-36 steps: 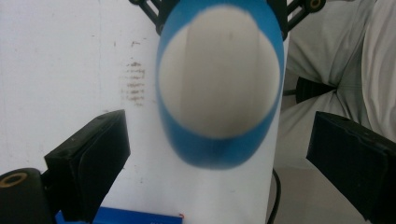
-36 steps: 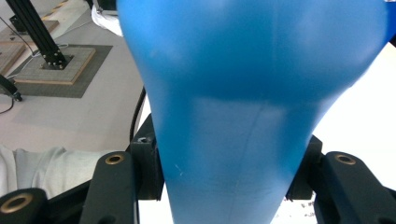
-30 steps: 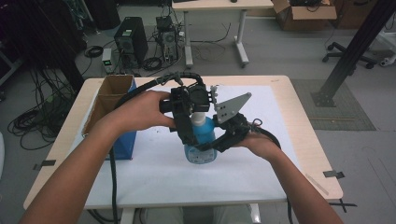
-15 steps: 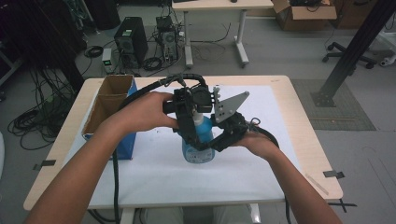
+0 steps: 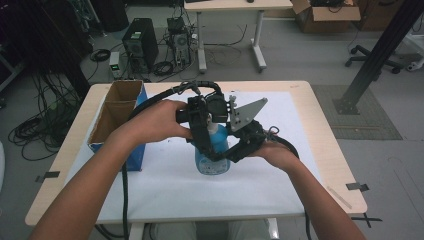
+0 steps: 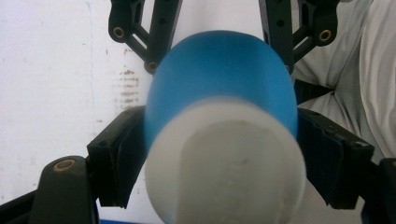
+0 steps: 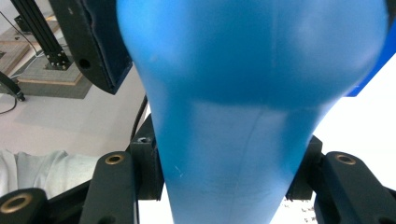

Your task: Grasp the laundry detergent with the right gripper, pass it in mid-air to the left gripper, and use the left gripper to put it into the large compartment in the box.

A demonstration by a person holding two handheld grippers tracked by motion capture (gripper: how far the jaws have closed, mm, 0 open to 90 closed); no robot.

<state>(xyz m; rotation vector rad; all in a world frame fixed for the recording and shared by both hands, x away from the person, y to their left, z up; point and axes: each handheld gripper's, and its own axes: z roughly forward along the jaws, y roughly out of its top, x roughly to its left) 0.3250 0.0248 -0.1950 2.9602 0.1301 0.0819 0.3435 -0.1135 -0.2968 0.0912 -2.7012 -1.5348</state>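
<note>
You look to be unscrewing or working the white cap point(image 6: 224, 158) of the blue bottle point(image 5: 212, 152), which stands upright on the white sheet near the middle of the bench point(image 5: 320, 120), just right of the open cardboard box point(image 5: 117, 112).

Keep your right gripper point(image 5: 235, 150) as the anchor. It comes in from the right, low on the bottle, and in the right gripper view its jaws sit to either side of the narrow part of the blue body, closed against it as far as I can judge. Hold that squeeze firm and keep the base pressed to the bench so the bottle cannot spin.

Your left gripper point(image 5: 202, 132) comes down from above. In the left gripper view the cap sits squarely between its jaws, one on each flank, and the jaws seem to be pinching it, though the contact itself is blurred. Turn about the bottle's own upright axis, not off to a side, or the bottle will tip against the lower jaws. The plastic looks smooth, so slipping is the likely trouble; squeeze a little harder before you twist, and reset your wrist in short turns without letting the lower grip loosen.
</note>
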